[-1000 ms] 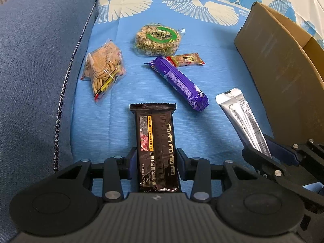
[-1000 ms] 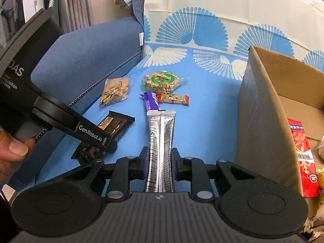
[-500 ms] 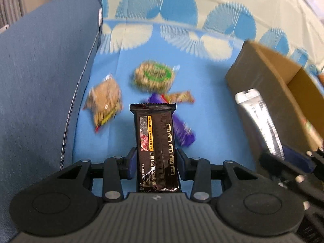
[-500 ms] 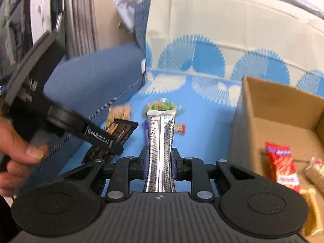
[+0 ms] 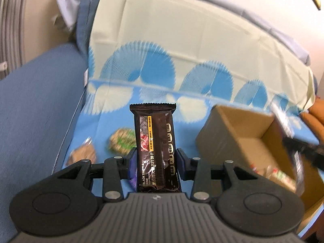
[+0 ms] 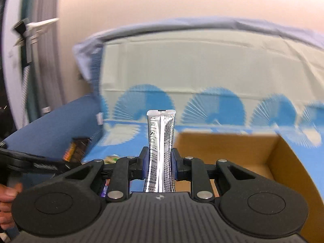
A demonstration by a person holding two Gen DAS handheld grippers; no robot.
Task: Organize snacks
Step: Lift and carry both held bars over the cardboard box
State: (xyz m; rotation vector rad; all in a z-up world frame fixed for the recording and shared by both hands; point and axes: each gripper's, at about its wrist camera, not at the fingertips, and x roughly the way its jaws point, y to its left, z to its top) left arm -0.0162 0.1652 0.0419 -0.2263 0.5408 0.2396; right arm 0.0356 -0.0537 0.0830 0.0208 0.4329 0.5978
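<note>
From the left wrist, the jaws of the left gripper [image 5: 156, 158] are clamped on the lower part of a long black foil snack bar with yellow print [image 5: 155, 139], which stands upright between them, raised over the blue fan-patterned sheet [image 5: 97, 121]. The open brown cardboard box [image 5: 228, 133] sits off to its right with packets already inside. A blurred round green-labelled nut pack [image 5: 121, 139] lies on the sheet below.

From the right wrist, the right gripper [image 6: 160, 164] has its jaws closed on a slim silver foil sachet [image 6: 161, 141], held upright just before the box's near wall [image 6: 222, 147]. Everything is smeared with motion, so a hasty release could drop it short of the rim, or the two grippers could collide.
</note>
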